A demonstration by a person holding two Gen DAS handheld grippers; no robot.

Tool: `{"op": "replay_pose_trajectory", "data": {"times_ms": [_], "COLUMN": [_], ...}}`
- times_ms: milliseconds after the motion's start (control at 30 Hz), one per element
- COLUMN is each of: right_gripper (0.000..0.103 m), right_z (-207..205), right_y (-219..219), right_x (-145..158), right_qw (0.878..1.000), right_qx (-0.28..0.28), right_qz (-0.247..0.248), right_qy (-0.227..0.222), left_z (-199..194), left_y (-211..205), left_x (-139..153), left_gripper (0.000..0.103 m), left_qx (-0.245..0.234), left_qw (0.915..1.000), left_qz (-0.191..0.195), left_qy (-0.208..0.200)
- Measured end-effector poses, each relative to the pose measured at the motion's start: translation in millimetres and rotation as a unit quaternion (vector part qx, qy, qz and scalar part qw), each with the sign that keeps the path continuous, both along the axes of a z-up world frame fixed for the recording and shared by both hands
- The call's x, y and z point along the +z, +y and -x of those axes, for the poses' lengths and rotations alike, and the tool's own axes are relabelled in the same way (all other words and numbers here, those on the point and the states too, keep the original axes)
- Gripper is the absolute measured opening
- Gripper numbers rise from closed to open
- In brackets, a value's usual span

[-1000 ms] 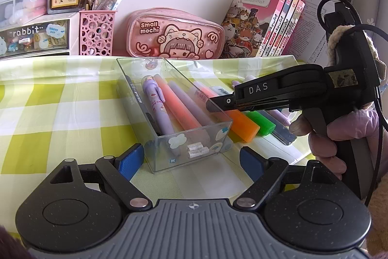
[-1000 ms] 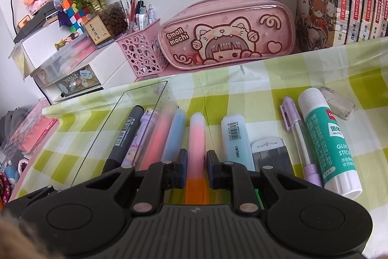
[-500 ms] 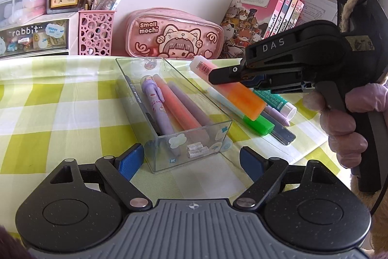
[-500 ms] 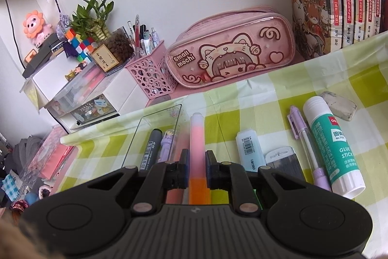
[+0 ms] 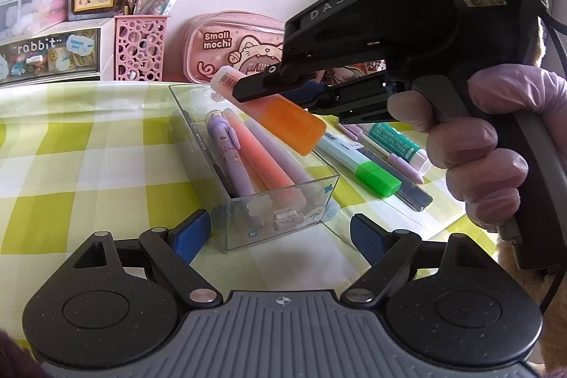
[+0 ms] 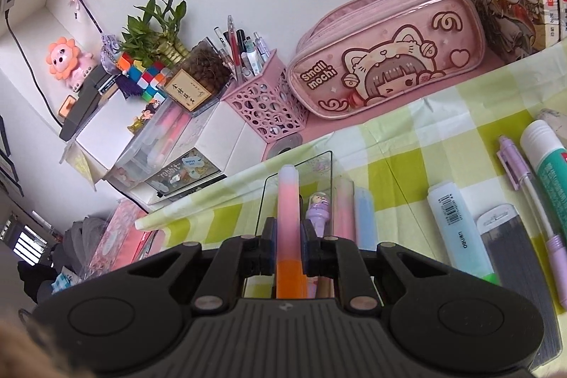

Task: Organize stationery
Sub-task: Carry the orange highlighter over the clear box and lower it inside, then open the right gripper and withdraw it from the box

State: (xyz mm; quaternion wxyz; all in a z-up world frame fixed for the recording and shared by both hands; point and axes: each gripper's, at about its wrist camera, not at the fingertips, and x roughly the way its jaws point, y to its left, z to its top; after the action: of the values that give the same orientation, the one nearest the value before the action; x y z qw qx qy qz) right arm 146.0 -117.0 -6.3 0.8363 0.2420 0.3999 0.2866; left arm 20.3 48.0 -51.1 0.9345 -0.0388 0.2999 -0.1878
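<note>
Left wrist view: we see the right gripper (image 5: pixel 283 87) clenched on an orange highlighter (image 5: pixel 280 116), held tilted in the air just above the clear box (image 5: pixel 283 201). The left gripper (image 5: pixel 280 232) rests released, its pads flanking the box's near end without touching. We judge the highlighter should be lowered parallel to the pens (image 5: pixel 248 151) inside the box before release.

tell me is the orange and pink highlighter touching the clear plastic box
Apart. The left wrist view shows the orange and pink highlighter, clamped in the right gripper, hanging in the air above the clear plastic box.
</note>
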Motion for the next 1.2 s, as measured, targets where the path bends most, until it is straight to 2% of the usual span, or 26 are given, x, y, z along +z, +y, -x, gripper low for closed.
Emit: {"op": "replay_pose_trajectory", "data": {"times_ms": [367,467,967,1200], "right_gripper": [0.033,0.036,0.037,0.047], "right_z": [-19.8,-20.4,-9.2,5.2], "right_y": [16.8,19.5,10.9,-2.3], "right_x": [-11.7,-14.1,-5.0,4.8], "right_qw": [0.999,0.998,0.999,0.999], "right_qx": [-0.017,-0.012,-0.009,-0.018], "right_qz": [0.006,0.003,0.005,0.028], "right_qy": [0.048,0.055,0.031,-0.002], "left_z": [-0.2,-0.2,-0.3,-0.2], "left_y": [0.6,0.7,0.9,0.4], "left_x": [0.0,0.0,0.1,0.1], "left_gripper": [0.083,0.083,0.083,0.083], "left_qx": [0.0,0.0,0.0,0.0], "left_qw": [1.0,1.0,1.0,1.0], "left_qz": [0.0,0.0,0.0,0.0], "left_qy": [0.0,0.0,0.0,0.0]}}
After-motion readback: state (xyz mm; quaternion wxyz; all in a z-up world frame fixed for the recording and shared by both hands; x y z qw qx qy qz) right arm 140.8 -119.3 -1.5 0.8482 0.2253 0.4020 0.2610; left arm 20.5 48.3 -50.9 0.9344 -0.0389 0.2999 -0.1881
